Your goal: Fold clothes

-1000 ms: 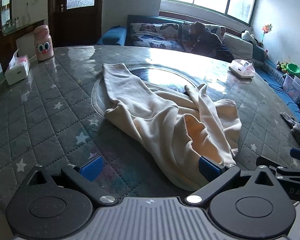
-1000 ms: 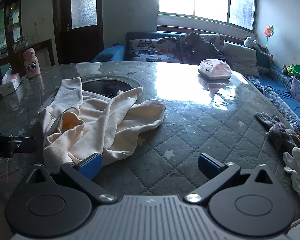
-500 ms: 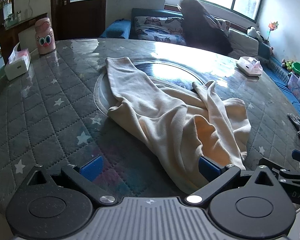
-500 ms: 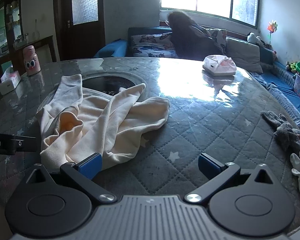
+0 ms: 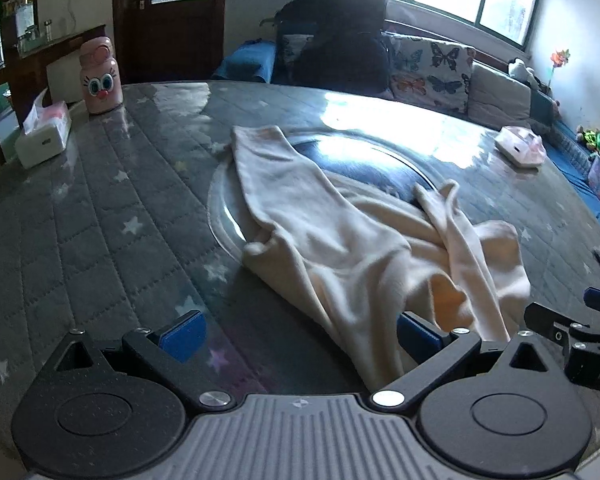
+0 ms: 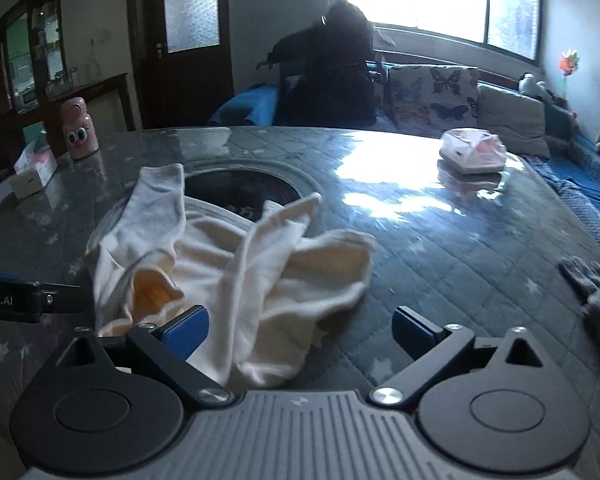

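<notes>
From the left wrist camera, the left gripper [image 5: 298, 338] hangs low over the round table [image 5: 100, 216] with its jaws wide apart, holding nothing. The cream garment [image 5: 364, 248] lies crumpled across the table's middle, its near hem beside the right blue pad [image 5: 418, 338]. A pink bottle [image 5: 100, 76] and tissue box [image 5: 44, 134] stand far left.

From the right wrist camera, the right gripper [image 6: 300, 332] is spread open too (also holding nothing), the garment's edge against its left pad [image 6: 188, 332]. A grey glove [image 6: 592, 284] lies right.
</notes>
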`<state>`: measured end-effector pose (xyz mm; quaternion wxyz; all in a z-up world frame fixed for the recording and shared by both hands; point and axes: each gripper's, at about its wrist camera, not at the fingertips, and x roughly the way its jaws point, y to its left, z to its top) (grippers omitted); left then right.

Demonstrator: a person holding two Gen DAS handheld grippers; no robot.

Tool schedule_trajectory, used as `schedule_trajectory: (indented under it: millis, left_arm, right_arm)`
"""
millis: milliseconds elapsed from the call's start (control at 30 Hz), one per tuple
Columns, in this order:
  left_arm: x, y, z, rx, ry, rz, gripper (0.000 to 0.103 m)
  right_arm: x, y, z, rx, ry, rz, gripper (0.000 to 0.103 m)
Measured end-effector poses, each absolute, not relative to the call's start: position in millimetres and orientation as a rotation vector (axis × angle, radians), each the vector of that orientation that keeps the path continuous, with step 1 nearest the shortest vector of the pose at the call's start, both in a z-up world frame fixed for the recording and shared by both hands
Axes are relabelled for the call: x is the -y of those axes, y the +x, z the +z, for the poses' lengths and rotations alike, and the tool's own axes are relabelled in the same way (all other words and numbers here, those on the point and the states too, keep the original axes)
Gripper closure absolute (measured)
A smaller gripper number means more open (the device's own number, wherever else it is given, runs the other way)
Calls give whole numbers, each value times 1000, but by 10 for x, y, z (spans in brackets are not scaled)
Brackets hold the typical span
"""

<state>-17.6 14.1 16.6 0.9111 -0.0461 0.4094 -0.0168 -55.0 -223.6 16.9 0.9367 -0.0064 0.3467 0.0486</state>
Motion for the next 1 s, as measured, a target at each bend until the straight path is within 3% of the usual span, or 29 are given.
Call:
schedule_trajectory:
  millis: [200,433,833,1000]
  left_arm:
    - [-183,70,244,-825,-77,-37,0]
    - [-73,417,232,-828,-40,-49,0]
    - [-7,898,195,-831,-45,-63,3]
    - [-3,1061,174,-830,-41,-47,7]
  right_arm:
    - [2236,-88,162,-733,19,145,29]
    - [2171,511,-14,-801,46,190,44]
    - [2234,1048,-248,-829,101,197,52]
    - [2260,1132,-320,-836,93,183,69]
